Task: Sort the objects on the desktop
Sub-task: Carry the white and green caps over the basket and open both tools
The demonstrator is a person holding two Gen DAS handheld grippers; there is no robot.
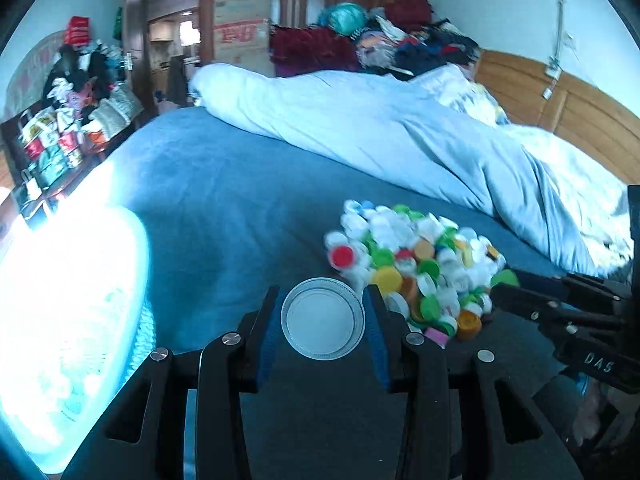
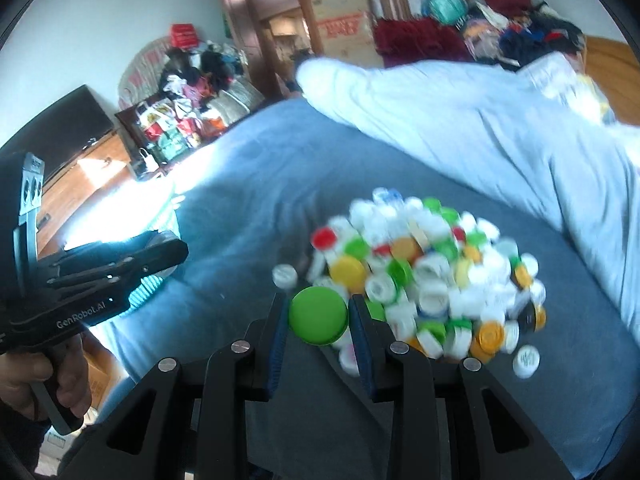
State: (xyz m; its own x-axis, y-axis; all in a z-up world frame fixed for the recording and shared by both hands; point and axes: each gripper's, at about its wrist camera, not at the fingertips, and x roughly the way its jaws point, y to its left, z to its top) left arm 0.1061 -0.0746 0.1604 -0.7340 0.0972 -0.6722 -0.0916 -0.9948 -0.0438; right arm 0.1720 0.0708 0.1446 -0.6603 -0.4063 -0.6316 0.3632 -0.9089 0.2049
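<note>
A heap of bottle caps (image 1: pixel 416 264) (image 2: pixel 424 276), mostly white with green, yellow, orange and red ones, lies on the blue bed sheet (image 1: pixel 224 200). My left gripper (image 1: pixel 322 322) is shut on a large white cap (image 1: pixel 322 320), held above the sheet just left of the heap. My right gripper (image 2: pixel 318 316) is shut on a green cap (image 2: pixel 318 315), lifted at the heap's near left edge. In the left wrist view the right gripper (image 1: pixel 504 284) comes in from the right with the green cap (image 1: pixel 505 278) at its tip. In the right wrist view a hand holds the left gripper (image 2: pixel 168 250) at the left.
A pale round basket (image 1: pixel 68 320) (image 2: pixel 160 216) glares in sunlight at the left on the bed. A rumpled light-blue duvet (image 1: pixel 400 132) lies beyond the heap. A loose white cap (image 2: pixel 525 360) sits right of the heap. Cluttered shelves (image 1: pixel 52 140) stand past the bed's left edge.
</note>
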